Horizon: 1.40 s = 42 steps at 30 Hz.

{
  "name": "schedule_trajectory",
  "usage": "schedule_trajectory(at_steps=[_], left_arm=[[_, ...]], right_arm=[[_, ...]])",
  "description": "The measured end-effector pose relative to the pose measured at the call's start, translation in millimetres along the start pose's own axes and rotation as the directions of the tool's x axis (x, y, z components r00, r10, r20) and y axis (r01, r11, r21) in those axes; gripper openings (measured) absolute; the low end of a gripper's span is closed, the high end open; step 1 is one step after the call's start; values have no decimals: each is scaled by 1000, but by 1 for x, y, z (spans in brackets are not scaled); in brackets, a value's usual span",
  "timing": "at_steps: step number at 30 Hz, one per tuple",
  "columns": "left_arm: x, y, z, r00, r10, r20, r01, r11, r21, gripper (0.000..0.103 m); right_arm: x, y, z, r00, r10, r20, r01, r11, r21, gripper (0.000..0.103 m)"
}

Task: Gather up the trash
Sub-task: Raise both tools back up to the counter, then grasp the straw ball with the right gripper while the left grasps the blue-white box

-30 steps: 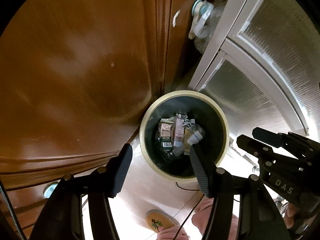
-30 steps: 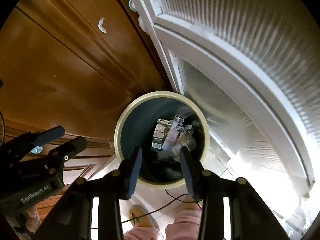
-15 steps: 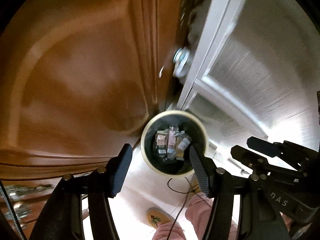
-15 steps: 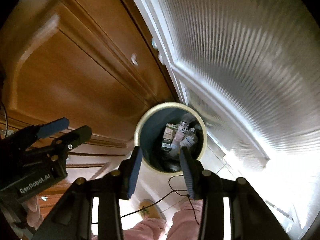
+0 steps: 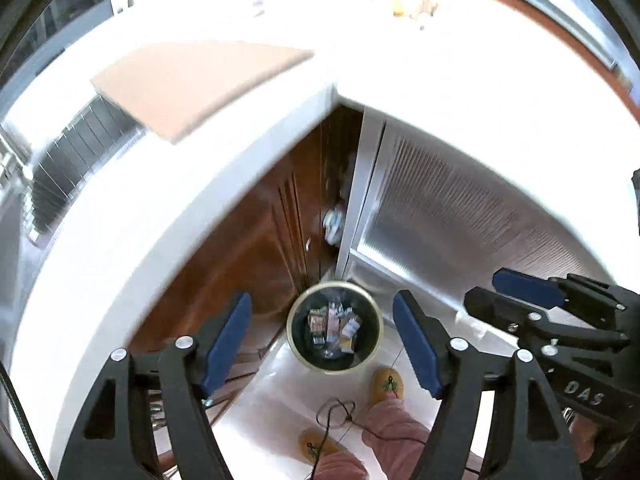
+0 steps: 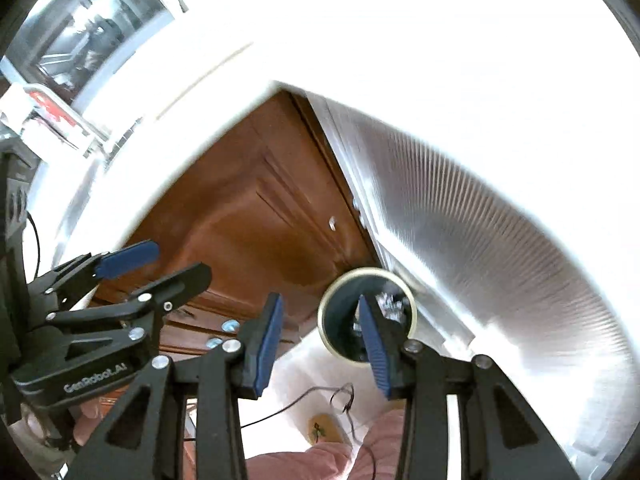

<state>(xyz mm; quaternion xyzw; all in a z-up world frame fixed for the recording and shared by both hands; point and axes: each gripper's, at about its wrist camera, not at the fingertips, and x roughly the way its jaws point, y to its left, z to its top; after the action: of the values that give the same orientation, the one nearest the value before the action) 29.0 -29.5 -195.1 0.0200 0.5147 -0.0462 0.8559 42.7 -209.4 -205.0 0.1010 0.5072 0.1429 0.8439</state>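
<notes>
While both your tools hang high above the floor, the white tabletop (image 5: 132,216) curves broad and smooth across the left wrist view, its edge rounded. Below it stand a glossy brown wooden cabinet door (image 5: 256,248) and a ribbed translucent panel (image 5: 452,216). On the pale floor sits the round trash bin (image 5: 335,326), cream-rimmed and dark inside, holding crumpled wrappers (image 5: 332,326). Your left tool (image 5: 322,338) is spread wide and empty; your right tool (image 6: 320,336) likewise stands parted, gripping nothing.
</notes>
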Motion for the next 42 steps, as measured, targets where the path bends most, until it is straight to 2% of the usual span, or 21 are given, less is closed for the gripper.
schedule_trajectory(at_steps=[5, 11, 19, 24, 30, 37, 42], left_arm=[[-44, -11, 29, 999, -8, 47, 8, 1000, 1, 73], [-91, -21, 70, 994, 3, 107, -3, 1000, -1, 73], [-124, -31, 125, 983, 55, 177, -52, 998, -20, 73], [-126, -38, 158, 977, 83, 197, -83, 997, -7, 73], [-121, -37, 208, 974, 116, 197, -127, 991, 43, 74], [-98, -29, 271, 981, 112, 160, -130, 986, 103, 74], [-63, -22, 317, 990, 95, 104, -113, 976, 185, 74]], right_arm=[[-55, 6, 33, 998, 9, 64, -8, 1000, -24, 40], [-106, -4, 76, 990, 11, 143, -7, 1000, -27, 47], [-136, -20, 123, 978, 28, 209, -14, 997, -71, 48], [-142, -34, 151, 974, 43, 223, -31, 998, -59, 51], [-147, -50, 193, 971, 3, 238, 15, 997, -73, 52], [-149, -67, 243, 961, -63, 268, 82, 995, -60, 56], [-134, -79, 281, 954, -117, 277, 133, 990, -39, 59]])
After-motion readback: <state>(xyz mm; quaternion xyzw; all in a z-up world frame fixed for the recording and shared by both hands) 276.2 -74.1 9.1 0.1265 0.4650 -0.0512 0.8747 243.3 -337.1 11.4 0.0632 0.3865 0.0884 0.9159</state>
